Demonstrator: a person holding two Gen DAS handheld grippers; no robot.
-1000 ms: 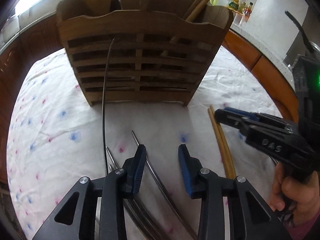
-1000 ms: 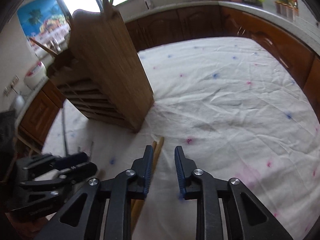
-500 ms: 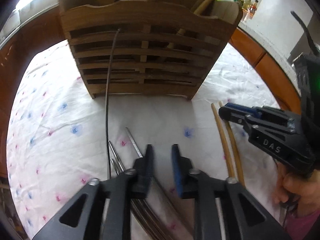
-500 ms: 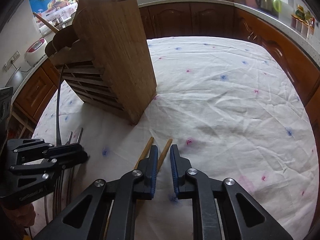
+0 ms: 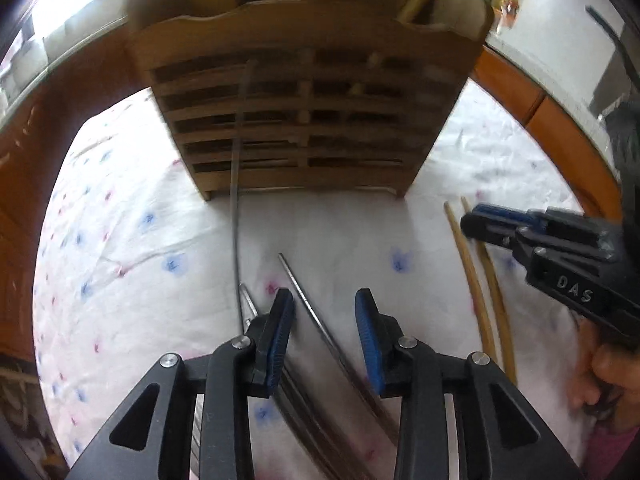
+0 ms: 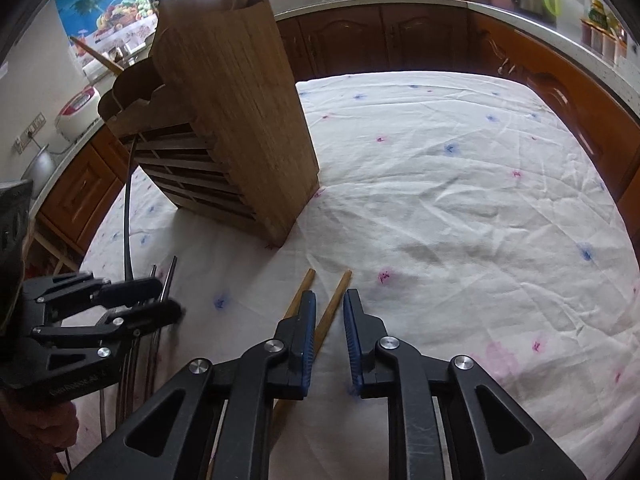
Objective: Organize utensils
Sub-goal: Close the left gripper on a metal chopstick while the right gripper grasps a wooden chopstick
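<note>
A: Report the position of the utensil holder.

B: The wooden utensil holder [image 5: 304, 120] stands upright on the counter [image 6: 460, 208], which is covered by a white cloth with blue and pink marks. Its slatted front faces the left gripper. Wooden utensils stand in its top compartments; which compartment holds which cannot be told.

A: Loose utensils?

B: Two wooden chopsticks [image 6: 334, 300] lie side by side on the cloth, near the holder's right front corner. Several metal chopsticks [image 5: 308, 304] lie in a loose bundle on the cloth in front of the holder. A thin dark rod [image 5: 237, 184] runs from that bundle up against the slatted front.

A: State of the left gripper.

B: The left gripper [image 5: 325, 336] has its fingers apart. They hang over the metal chopsticks; one rod passes between them, and the pads do not press on it.

A: State of the right gripper.

B: The right gripper [image 6: 329, 322] has a narrow gap, and its fingers have just been widening slightly. One wooden chopstick runs up through the gap. The other lies just outside the left finger [image 6: 306, 332]. Neither pad visibly clamps the stick.

A: Relative position of the two grippers?

B: Side by side, each above its own group of chopsticks, apart from one another.
</note>
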